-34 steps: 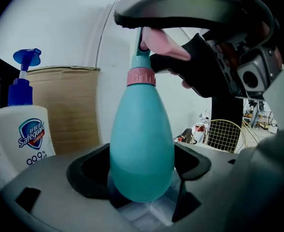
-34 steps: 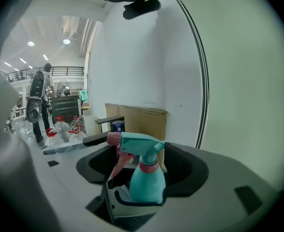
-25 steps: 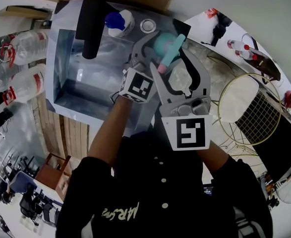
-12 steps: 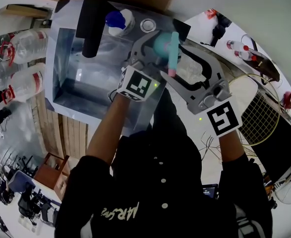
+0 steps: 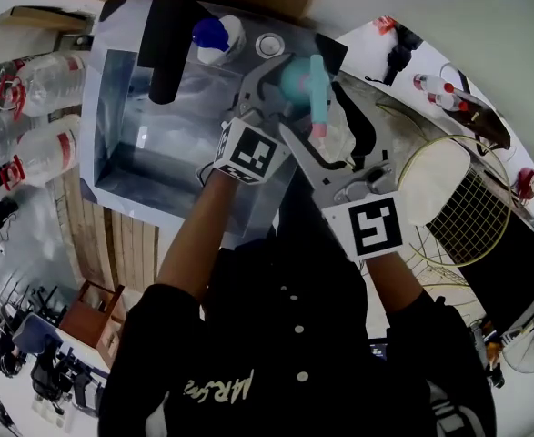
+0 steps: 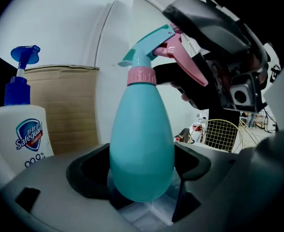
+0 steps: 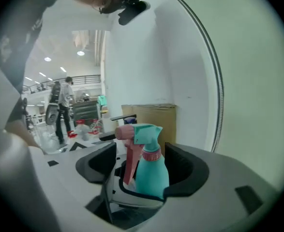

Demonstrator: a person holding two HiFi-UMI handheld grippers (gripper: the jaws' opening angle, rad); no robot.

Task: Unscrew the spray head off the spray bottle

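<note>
Spray bottle clamped in one claw, the other slack round its head.

The left gripper (image 6: 142,172) is clenched on the lower body of the teal spray bottle (image 6: 142,144), which stands upright between its jaws. In the head view the bottle is above the right end of the metal sink (image 5: 112,107). The spray head (image 6: 154,41), teal with a pink trigger, sits on the neck above a pink collar (image 6: 141,75) and is not yet off. The right gripper (image 7: 142,168) has its jaws on either side of the head. They have just been opening, and the pads stand clear of it on both sides, so the claw is released. A white soap bottle (image 6: 16,134) with a blue pump stands to the left, in front of a cardboard box (image 6: 64,105).
</note>
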